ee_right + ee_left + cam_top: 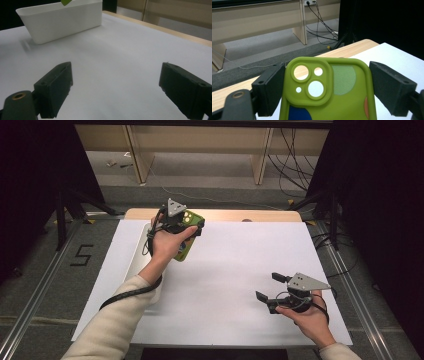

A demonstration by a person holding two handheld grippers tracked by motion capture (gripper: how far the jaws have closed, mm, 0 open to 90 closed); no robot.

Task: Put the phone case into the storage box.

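Gripping one green silicone phone case [329, 92], left gripper [179, 226] jaws clamp its sides — above one white plastic bin [60, 18]. Right gripper [270, 287] w/ jaws wide, empty, well right of bin.

The green phone case [329, 92] has round camera holes and coloured patches. It is held up, clamped at both sides, above the desk's far left corner.

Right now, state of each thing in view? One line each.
left hand-held gripper: shut on the phone case, lifted off the table.
phone case: green, gripped by its side edges, camera cutouts showing.
right hand-held gripper: open, nothing between the jaws, low over the white sheet.
white bin: upright on the table, open top.
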